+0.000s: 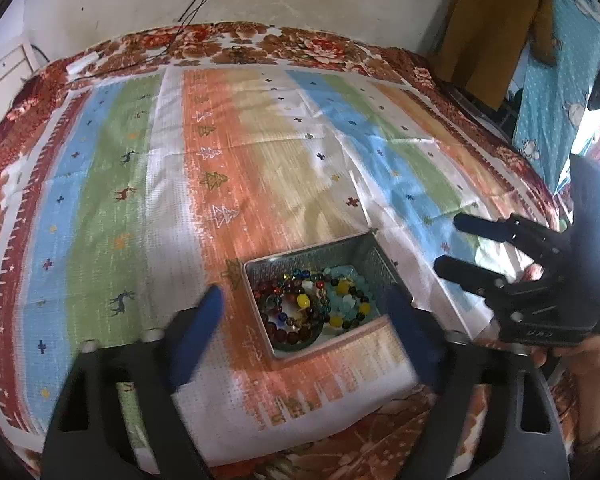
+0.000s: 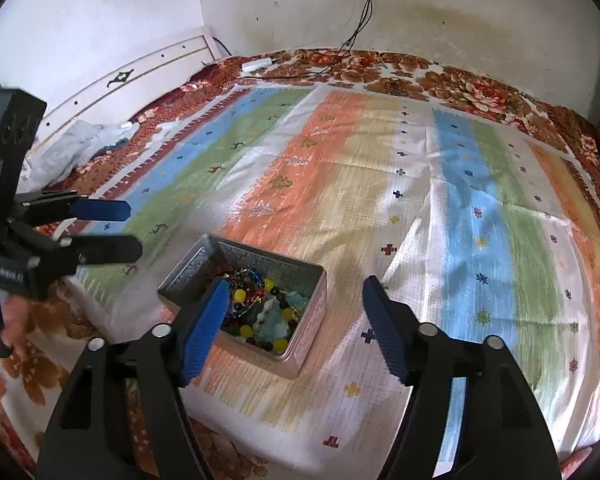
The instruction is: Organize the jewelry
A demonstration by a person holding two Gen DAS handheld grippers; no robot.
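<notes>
A grey metal tin (image 1: 354,254) sits on a striped cloth on a bed. It holds several beaded bracelets (image 1: 312,308), in dark red, yellow, blue and pale turquoise. My left gripper (image 1: 306,304) is open and empty, with its blue fingers on either side of the tin above it. My right gripper (image 2: 296,300) is open and empty, just above the tin (image 2: 312,320) and its beads (image 2: 264,312). Each gripper shows in the other's view: the right one (image 1: 448,248) to the tin's right, the left one (image 2: 134,230) to its left.
The striped cloth (image 1: 260,160) covers a floral bedspread (image 1: 300,44). A white wall with a socket and black cable (image 2: 360,20) stands behind. A headboard (image 2: 140,72) and crumpled cloth (image 2: 80,144) are at the far left. Hanging clothes (image 1: 500,20) are at the right.
</notes>
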